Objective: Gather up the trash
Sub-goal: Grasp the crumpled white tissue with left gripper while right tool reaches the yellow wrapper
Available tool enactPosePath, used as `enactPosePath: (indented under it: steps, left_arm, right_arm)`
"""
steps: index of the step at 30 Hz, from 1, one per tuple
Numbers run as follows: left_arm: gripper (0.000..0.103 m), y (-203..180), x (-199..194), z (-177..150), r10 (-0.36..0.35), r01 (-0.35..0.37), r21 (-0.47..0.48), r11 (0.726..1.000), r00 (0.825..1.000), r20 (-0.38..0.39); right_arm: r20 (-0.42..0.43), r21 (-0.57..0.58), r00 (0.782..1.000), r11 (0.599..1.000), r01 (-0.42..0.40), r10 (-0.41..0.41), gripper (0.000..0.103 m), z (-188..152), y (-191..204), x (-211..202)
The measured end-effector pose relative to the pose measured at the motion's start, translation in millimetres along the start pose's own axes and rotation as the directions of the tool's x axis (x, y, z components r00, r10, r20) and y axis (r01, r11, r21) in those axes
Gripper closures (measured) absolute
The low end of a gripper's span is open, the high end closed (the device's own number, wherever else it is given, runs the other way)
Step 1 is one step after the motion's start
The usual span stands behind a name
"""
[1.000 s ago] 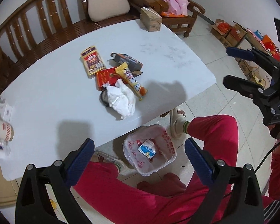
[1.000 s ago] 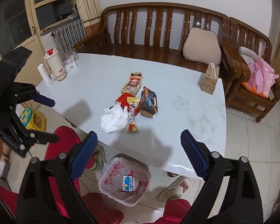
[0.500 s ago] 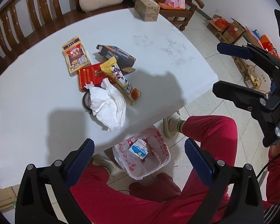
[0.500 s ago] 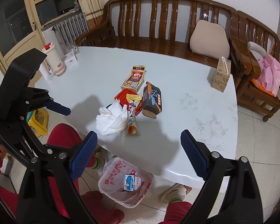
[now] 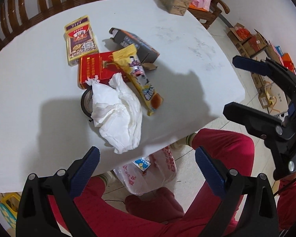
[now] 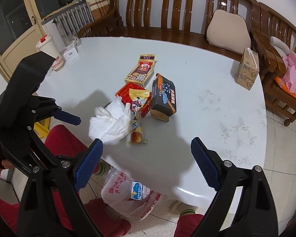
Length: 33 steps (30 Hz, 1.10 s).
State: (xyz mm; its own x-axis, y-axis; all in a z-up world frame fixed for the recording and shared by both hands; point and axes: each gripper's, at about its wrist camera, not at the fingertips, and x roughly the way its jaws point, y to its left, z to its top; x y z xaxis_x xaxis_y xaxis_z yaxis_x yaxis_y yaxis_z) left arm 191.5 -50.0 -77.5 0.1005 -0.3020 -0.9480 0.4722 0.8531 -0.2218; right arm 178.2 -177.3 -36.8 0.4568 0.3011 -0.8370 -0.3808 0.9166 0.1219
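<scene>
Hovering over the crumpled tissue, both grippers gape empty.

I see a wooden bench along the white wall at the frame's top. Upper left stands a window; pale floor tiles fill the right.

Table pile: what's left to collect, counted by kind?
Flat boxes: 3, the yellow box, red box and dark box
Snack wrappers: 1, the long yellow wrapper
Crumpled tissues: 1, the white wad
Tape rolls: 1, the dark roll, mostly under the wad
Total: 6
</scene>
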Motion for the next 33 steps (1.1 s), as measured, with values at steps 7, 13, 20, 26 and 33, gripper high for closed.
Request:
enactPosePath:
  steps: [7, 13, 20, 26, 33]
  left_arm:
    - [0.008, 27.2, 15.8, 4.7, -0.064, 0.065, -0.122, 0.99, 0.998, 0.013]
    - [0.009, 42.5, 22.0, 9.2, -0.072, 0.079, -0.192, 0.978, 0.996, 0.042]
    - [0.021, 62.2, 29.1, 15.8, -0.111, 0.125, -0.288, 0.949, 0.992, 0.065]
    - [0.03, 70.8, 37.4, 20.5, -0.124, 0.134, -0.336, 0.932, 0.991, 0.053]
    - [0.055, 78.2, 36.1, 16.8, -0.104, 0.113, -0.361, 0.926, 0.994, 0.044]
  right_arm:
    - [-0.028, 0.005, 1.0, 1.0, -0.008, 0.009, 0.015, -1.6, -8.8, 27.5]
    - [-0.059, 0.005, 0.998, 1.0, -0.023, 0.023, 0.015, -6.3, -9.4, 50.2]
    - [-0.081, -0.001, 0.996, 0.999, -0.042, 0.042, 0.022, -9.1, -6.8, 76.0]
    - [-0.093, -0.021, 0.994, 0.998, -0.06, 0.058, 0.035, -5.4, 0.4, 95.7]
    - [-0.089, -0.027, 0.994, 0.997, -0.066, 0.063, 0.051, 2.3, 0.1, 110.5]
